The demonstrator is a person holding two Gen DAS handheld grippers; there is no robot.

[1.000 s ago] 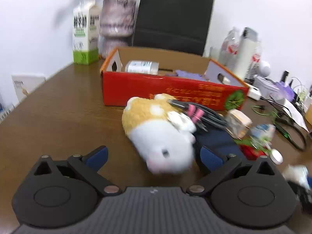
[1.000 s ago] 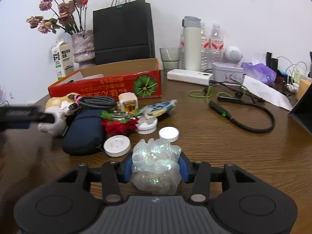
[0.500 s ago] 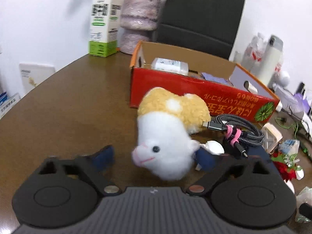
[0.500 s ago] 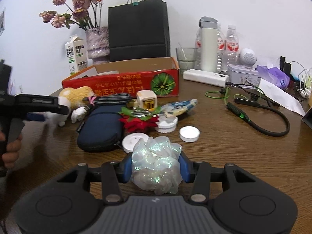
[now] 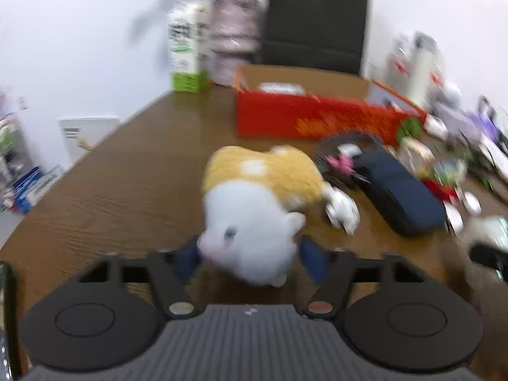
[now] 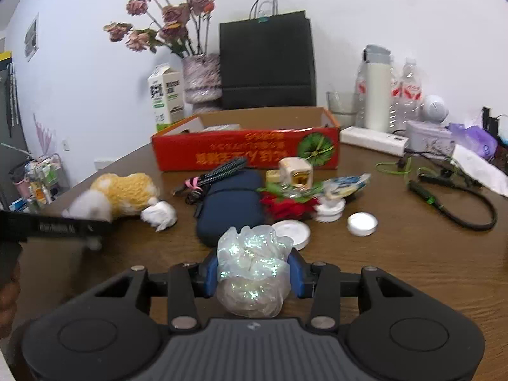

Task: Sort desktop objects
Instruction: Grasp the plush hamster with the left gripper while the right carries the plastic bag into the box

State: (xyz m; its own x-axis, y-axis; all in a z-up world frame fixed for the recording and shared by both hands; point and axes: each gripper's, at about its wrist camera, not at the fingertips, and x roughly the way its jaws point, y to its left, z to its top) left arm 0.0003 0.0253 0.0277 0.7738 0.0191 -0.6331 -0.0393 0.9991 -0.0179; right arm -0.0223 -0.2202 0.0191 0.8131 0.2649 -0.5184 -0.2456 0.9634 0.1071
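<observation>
My left gripper (image 5: pixel 250 260) is shut on the white head of a yellow and white plush hamster (image 5: pixel 257 200); the toy's body rests on the brown table. It also shows in the right wrist view (image 6: pixel 120 195), with the left gripper (image 6: pixel 92 231) at its head. My right gripper (image 6: pixel 254 273) is shut on a crumpled iridescent plastic wrapper (image 6: pixel 252 270) and holds it just above the table. A red cardboard box (image 6: pixel 244 152), open at the top, stands behind the clutter; in the left wrist view the box (image 5: pixel 314 117) is beyond the toy.
A dark blue pouch (image 6: pixel 228 203), a coiled cable (image 6: pixel 219 171), a red flower (image 6: pixel 285 206), white lids (image 6: pixel 362 223), a small cube (image 6: pixel 295 171) and a crumpled tissue (image 6: pixel 160 216) lie before the box. A milk carton (image 6: pixel 166 95), vase, black bag (image 6: pixel 266 63) and bottles stand behind.
My left gripper has closed its fingers onto the hamster's head; a second ago they were wide apart. The view has swung. The right gripper still holds the wrapper and has moved slightly.
</observation>
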